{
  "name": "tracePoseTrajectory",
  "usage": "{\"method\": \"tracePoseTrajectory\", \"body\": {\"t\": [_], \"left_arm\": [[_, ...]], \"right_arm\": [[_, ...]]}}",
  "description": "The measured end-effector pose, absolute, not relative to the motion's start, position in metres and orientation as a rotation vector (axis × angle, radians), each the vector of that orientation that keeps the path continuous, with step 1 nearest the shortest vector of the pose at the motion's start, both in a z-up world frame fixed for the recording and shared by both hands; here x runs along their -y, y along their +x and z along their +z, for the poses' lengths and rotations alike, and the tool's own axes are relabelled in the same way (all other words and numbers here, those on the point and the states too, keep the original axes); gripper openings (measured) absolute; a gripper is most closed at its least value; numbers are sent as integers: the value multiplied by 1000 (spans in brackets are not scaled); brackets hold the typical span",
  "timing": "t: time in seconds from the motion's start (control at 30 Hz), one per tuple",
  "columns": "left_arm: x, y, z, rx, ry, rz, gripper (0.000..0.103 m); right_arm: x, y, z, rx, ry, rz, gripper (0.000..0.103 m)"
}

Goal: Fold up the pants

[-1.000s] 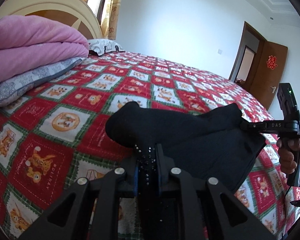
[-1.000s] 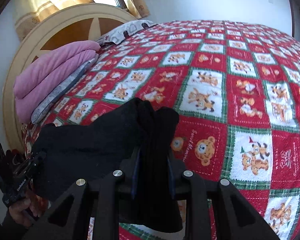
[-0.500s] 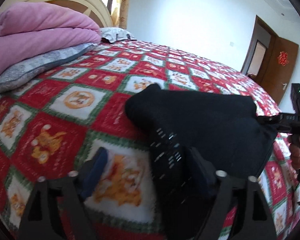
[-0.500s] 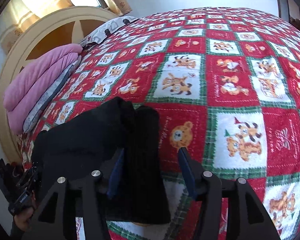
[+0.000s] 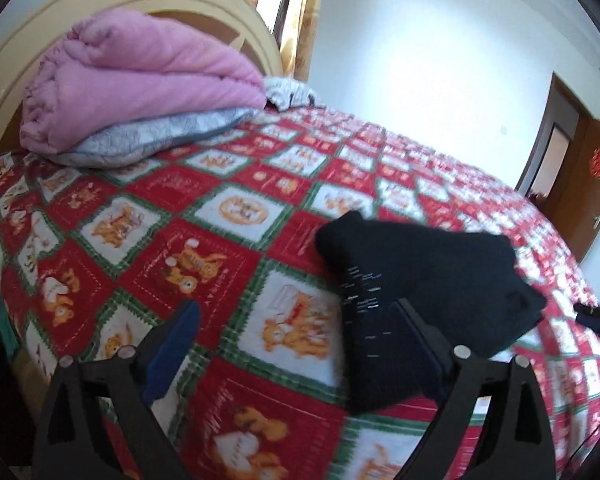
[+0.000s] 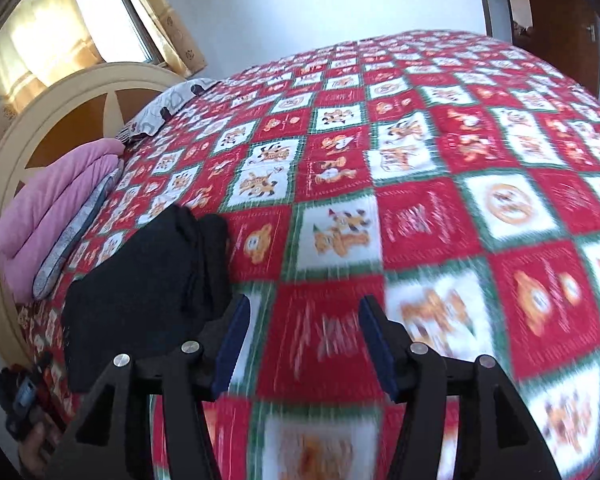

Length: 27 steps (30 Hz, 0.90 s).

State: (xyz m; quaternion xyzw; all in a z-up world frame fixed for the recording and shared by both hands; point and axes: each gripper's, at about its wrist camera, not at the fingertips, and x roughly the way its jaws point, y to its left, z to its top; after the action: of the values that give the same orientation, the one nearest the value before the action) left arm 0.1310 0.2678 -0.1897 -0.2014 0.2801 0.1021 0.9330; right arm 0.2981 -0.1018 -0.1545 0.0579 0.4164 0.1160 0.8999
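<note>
The black pants (image 5: pixel 428 288) lie folded in a compact bundle on the red patterned bedspread (image 5: pixel 204 248). My left gripper (image 5: pixel 296 340) is open and empty, its right finger beside the bundle's near edge. In the right wrist view the pants (image 6: pixel 140 288) lie at the left, and my right gripper (image 6: pixel 304 336) is open and empty over bare bedspread (image 6: pixel 440 208), to the right of the bundle.
A folded pink blanket (image 5: pixel 140 92) lies on a grey pillow (image 5: pixel 152 140) by the cream headboard (image 5: pixel 100 12). A second pillow (image 5: pixel 288 94) lies behind it. A wooden door (image 5: pixel 588 184) stands at the far right.
Both grippers opened and let go of the pants, which now rest on the bed. The left gripper swung left, the right gripper swung right, away from the bundle.
</note>
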Motion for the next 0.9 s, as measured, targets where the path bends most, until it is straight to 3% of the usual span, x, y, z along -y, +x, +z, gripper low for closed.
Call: {"method": "tracePoseTrajectory", "body": {"t": [0.47, 0.9], "left_arm": [[-205, 71, -118, -440, -309, 72, 99], [-175, 58, -109, -422, -237, 38, 99]], "right_arm": [[99, 122, -100, -614, 17, 314, 58], [90, 87, -80, -551, -49, 349, 58]]}}
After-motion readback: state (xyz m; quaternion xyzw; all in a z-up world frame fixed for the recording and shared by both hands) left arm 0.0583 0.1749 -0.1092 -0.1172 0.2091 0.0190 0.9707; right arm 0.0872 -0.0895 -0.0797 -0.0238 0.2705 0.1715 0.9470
